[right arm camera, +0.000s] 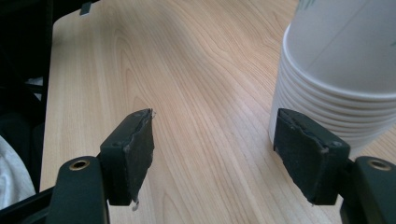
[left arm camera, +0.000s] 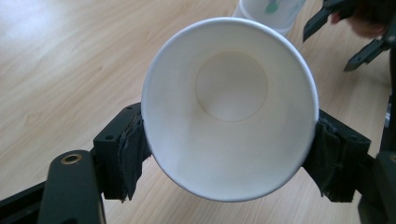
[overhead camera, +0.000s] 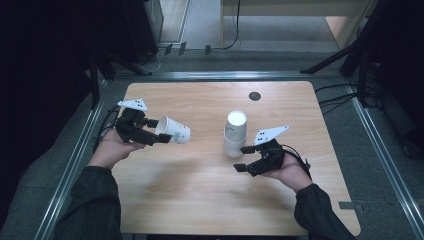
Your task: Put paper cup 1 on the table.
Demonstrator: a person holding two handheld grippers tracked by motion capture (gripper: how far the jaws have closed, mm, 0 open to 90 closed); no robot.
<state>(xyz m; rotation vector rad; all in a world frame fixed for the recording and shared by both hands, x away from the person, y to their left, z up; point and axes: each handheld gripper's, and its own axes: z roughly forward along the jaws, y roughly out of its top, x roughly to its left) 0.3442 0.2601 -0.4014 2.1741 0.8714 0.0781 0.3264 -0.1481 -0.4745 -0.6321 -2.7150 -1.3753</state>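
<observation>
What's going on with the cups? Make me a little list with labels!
held cup: single paper cup, lying sideways in the air, open mouth toward the left claw's camera
left claw: pads press the cup's rim from both sides
cup stack: upside down, standing on the wooden table
right claw: open, nothing between the pads, one pad right beside the stack's bottom rims
</observation>
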